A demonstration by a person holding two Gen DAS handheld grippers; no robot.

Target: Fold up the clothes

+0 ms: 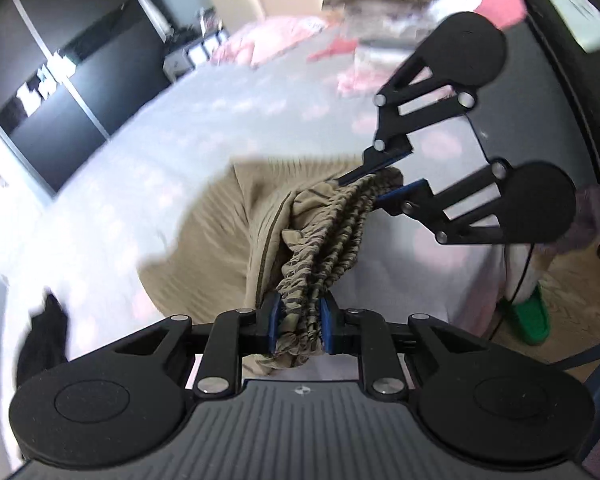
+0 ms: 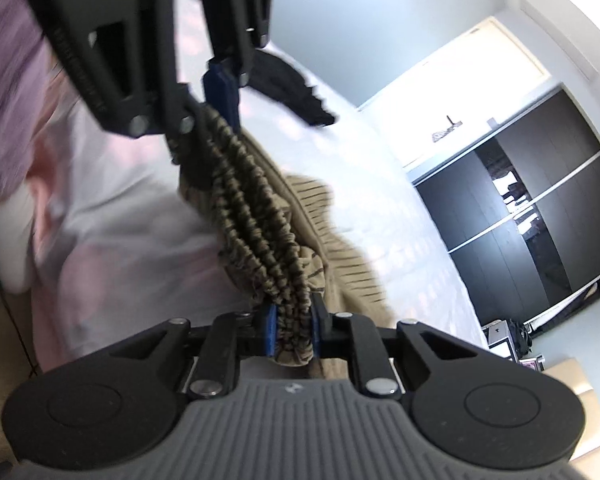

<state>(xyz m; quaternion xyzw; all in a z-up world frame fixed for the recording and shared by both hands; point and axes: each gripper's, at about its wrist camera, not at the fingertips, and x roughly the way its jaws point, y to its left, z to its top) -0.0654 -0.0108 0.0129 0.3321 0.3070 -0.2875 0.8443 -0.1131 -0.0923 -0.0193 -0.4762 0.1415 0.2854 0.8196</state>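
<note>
Both grippers, left gripper (image 1: pixel 299 322) and right gripper (image 2: pixel 293 330), have fingers clamped on the khaki trousers' ruched elastic waistband (image 1: pixel 324 248); pull it taut, level, toward twelve o'clock over the pale bed (image 1: pixel 188 132).

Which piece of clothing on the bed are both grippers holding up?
The tan trousers, pinched at the ruffled waistband by the left gripper and right gripper. The black garment lies untouched on the bed.
</note>
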